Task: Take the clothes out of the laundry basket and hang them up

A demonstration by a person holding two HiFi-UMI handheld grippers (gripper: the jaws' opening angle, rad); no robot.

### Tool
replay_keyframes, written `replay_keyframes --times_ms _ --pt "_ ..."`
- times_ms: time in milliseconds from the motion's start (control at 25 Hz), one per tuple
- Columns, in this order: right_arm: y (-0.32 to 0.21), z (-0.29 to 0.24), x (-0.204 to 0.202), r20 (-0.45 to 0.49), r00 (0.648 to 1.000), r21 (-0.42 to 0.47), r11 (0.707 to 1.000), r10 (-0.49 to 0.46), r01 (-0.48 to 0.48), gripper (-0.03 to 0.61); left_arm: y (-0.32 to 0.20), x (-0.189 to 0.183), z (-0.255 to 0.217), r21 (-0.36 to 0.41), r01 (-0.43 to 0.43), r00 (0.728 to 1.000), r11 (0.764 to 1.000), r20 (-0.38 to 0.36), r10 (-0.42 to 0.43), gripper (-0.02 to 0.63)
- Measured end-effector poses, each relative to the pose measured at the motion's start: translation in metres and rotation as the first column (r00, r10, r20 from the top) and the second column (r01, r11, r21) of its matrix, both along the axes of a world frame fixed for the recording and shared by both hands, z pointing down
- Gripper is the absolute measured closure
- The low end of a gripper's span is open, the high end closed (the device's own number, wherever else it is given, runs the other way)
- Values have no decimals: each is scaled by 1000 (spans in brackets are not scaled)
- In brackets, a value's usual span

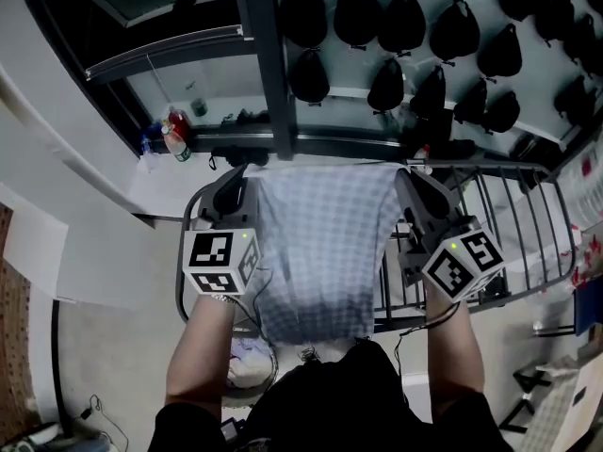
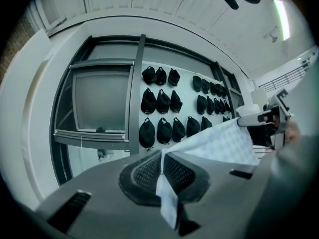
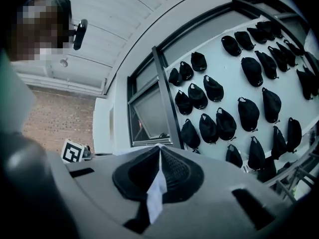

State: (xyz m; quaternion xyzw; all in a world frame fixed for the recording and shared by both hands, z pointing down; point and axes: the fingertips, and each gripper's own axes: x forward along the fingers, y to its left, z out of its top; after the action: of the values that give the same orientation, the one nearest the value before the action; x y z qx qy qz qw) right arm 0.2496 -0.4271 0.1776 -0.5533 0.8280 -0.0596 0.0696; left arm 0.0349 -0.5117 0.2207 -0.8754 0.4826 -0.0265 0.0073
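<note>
Left tongs (image 2: pixel 162 162), right tongs (image 3: pixel 159 158) pinch checked cloth (image 1: pixel 325 243).

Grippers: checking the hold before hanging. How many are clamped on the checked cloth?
2. The left gripper pinches the cloth at its top left corner; the right gripper at its top right.

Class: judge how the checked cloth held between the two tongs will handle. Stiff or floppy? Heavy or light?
Probably floppy: the checked cloth hangs limp below its pinched corners. Likely light: small pinches in the left tongs and right tongs carry it. Hanging free, it may swing.
</note>
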Motion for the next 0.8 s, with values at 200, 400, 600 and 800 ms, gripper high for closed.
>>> replay_keyframes --times_ms 200,400,600,800 --pt "-29 19 10 13 999 -38 999 -31 31 571 -21 8 17 -30 32 999 999 14 -32 604" --pt "-65 47 17 33 995 -105 990 -90 93 571 -39 10 44 -76 98 995 992 43 -95 604" --pt "-91 85 15 51 990 -167 976 -132 139 571 -50 8 79 -136 147 988 980 64 -140 604" --pt "-110 121 13 61 987 -226 961 -151 161 571 -58 7 111 -191 173 983 966 94 -158 604"
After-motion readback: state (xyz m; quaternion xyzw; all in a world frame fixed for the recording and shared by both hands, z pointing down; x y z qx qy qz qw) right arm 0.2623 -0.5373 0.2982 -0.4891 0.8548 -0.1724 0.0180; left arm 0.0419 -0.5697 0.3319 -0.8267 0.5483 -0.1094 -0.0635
